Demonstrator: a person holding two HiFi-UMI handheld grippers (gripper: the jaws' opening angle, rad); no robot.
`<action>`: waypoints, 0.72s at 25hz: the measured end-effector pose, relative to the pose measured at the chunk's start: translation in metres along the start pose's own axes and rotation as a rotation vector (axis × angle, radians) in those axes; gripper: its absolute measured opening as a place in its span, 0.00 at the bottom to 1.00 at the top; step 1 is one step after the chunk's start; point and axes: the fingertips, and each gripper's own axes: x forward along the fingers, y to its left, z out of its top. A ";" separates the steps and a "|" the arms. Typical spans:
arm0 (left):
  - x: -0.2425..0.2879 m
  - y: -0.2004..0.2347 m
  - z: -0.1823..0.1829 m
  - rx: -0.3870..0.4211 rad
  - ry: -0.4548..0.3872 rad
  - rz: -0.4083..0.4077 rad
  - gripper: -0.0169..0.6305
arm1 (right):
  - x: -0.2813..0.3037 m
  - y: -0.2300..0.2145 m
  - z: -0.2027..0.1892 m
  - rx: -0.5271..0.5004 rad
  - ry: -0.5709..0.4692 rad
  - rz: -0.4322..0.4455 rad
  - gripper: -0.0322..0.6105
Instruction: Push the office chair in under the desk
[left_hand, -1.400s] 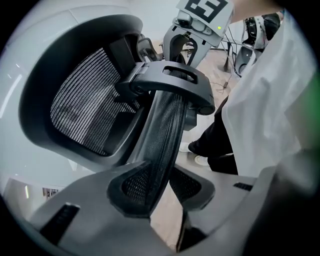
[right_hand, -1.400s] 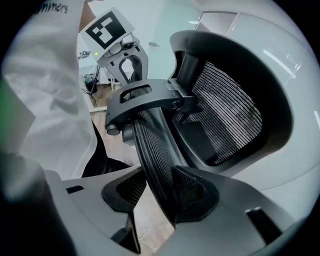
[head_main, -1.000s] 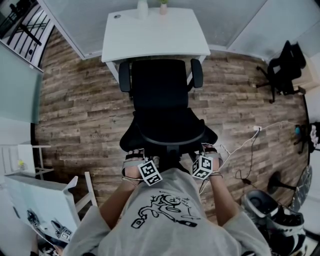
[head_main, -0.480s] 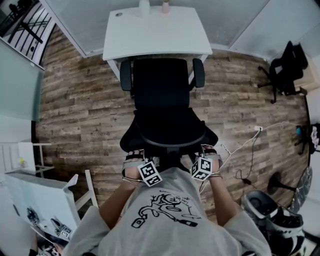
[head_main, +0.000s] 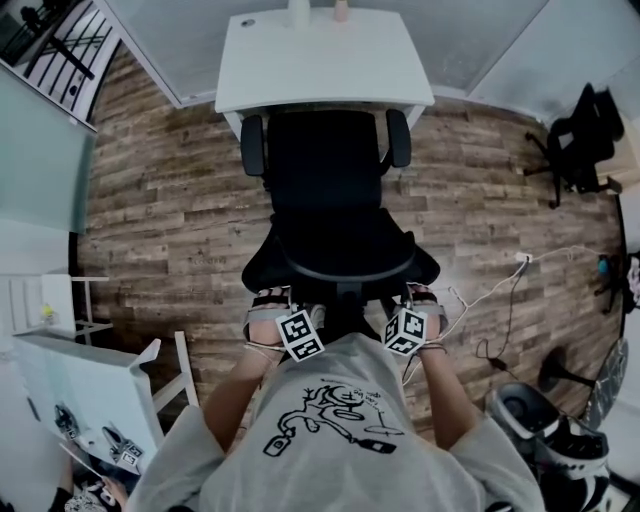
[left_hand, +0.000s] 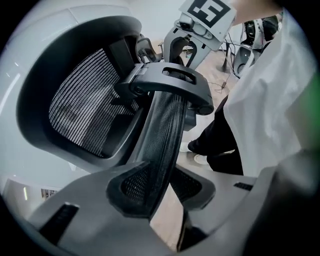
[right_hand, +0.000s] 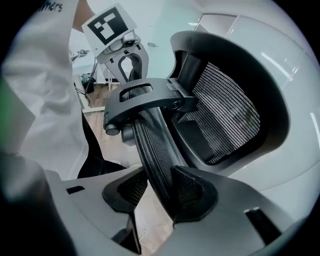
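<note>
Squarely facing the desk (head_main: 325, 60), the office chair (head_main: 330, 170) stands with 2 grippers on its headrest (left_hand: 167, 130)

From the head view, the black chair is centred on the white desk's near edge. Its seat front reaches that edge, though it cannot be told whether it passes under. 1 armrest (head_main: 252, 145) shows at each side of the seat, just outside the desk's near edge and within the desk's width. The mesh backrest (left_hand: 80, 110) and the narrow mesh headrest are on the side of the chair away from the desk, close against the person's pale printed shirt (head_main: 330, 420).

The left gripper (left_hand: 161, 192) points steeply down at the headrest's left end, away from the desk. Its jaws pinch the mesh band, with a pad against each face.

The right gripper (right_hand: 160, 195) is at the headrest's other end, level with its partner and equally far from the desk. Its jaws stand wider, astride the same band, and have just been closing. The mesh lies against the pad on the backrest side, and no firm pinch shows.

Wood-plank floor (head_main: 160, 200) spreads out from the desk on both sides. 2 small containers (head_main: 299, 12) stand at the desk's far edge. A second black chair (head_main: 580, 135) is well off to the desk's right, and a white cable (head_main: 490, 290) trails over the floor further out from the desk on that side.
</note>
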 end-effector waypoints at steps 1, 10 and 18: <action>0.002 0.004 -0.002 0.006 -0.001 -0.002 0.21 | 0.002 -0.001 0.002 0.001 0.003 0.000 0.33; 0.007 0.026 -0.010 0.028 -0.020 -0.006 0.22 | 0.015 -0.013 0.016 0.022 0.024 0.016 0.32; 0.008 0.033 -0.007 0.031 -0.032 -0.010 0.23 | 0.016 -0.017 0.016 0.045 0.037 0.028 0.31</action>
